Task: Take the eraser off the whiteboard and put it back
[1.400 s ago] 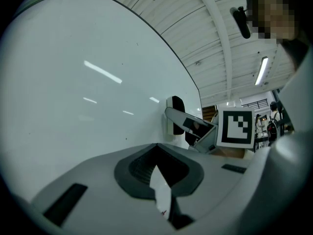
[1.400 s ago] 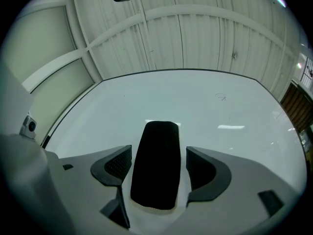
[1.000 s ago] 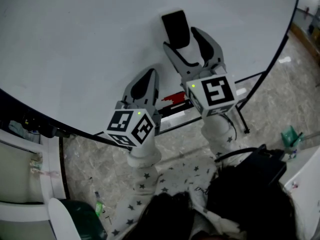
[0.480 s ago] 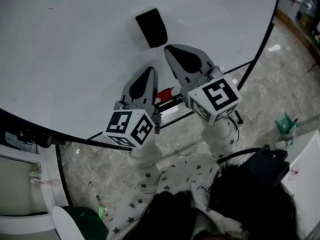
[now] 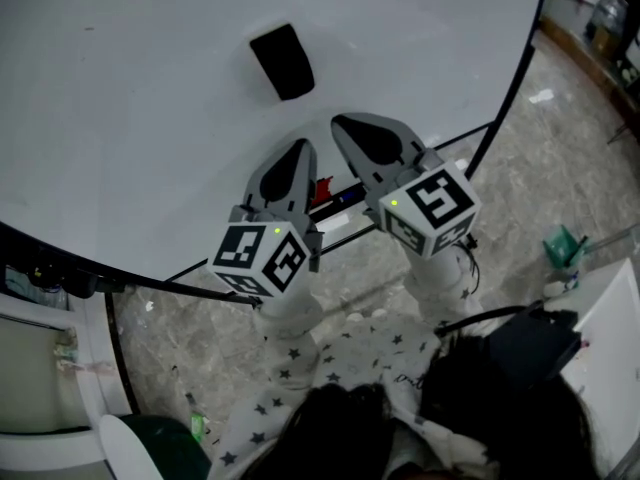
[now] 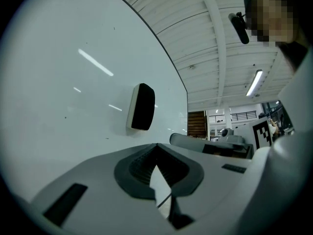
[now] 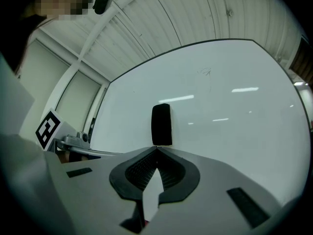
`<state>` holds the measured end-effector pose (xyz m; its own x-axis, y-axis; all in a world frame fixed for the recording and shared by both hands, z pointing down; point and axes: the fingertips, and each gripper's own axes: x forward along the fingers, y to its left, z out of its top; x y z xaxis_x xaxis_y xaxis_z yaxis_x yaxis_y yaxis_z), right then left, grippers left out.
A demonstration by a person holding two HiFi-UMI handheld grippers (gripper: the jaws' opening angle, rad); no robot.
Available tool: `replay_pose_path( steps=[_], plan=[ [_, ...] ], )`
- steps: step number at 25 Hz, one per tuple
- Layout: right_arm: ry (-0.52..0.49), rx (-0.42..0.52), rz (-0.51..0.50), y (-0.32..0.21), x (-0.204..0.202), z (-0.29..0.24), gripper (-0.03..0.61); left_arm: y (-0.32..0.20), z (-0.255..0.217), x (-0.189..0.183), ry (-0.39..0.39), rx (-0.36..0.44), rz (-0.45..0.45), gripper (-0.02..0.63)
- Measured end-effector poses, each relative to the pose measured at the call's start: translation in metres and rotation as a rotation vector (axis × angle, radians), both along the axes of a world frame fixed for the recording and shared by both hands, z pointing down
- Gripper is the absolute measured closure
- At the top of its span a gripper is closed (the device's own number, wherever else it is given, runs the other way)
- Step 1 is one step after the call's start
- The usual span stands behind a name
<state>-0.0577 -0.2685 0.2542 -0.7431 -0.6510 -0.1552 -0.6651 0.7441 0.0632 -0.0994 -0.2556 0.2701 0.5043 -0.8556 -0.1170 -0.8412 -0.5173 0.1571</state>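
The black eraser (image 5: pixel 282 61) sticks flat on the whiteboard (image 5: pixel 130 98), held by neither gripper. My right gripper (image 5: pixel 341 122) is shut and empty, its tip a little below and to the right of the eraser. My left gripper (image 5: pixel 299 146) is also shut with nothing in it, lower and beside the right one. In the right gripper view the eraser (image 7: pixel 161 125) stands upright just beyond my closed right gripper (image 7: pixel 157 148). The left gripper view has the eraser (image 6: pixel 142 106) up and to the left of the closed left gripper (image 6: pixel 156 145).
A marker tray (image 5: pixel 345 218) runs along the board's lower edge and holds a red marker (image 5: pixel 322 190) and a dark one (image 5: pixel 346 196). The board's dark frame (image 5: pixel 505 93) and stand legs rise from a marbled floor (image 5: pixel 560 148). A white table (image 5: pixel 612 338) is at the right.
The right gripper stood open around the eraser; its jaws have shut and it has drawn down and away. The eraser stays on the board. The left gripper hardly moved.
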Motion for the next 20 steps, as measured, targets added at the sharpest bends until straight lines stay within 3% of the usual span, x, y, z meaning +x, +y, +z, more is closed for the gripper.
replay_pose_path(
  steps=[20],
  plan=[
    [0.011, -0.051, -0.065, 0.004, -0.016, 0.002, 0.571, 0.002, -0.005, -0.007, -0.017, -0.010, -0.012, 0.612]
  ],
)
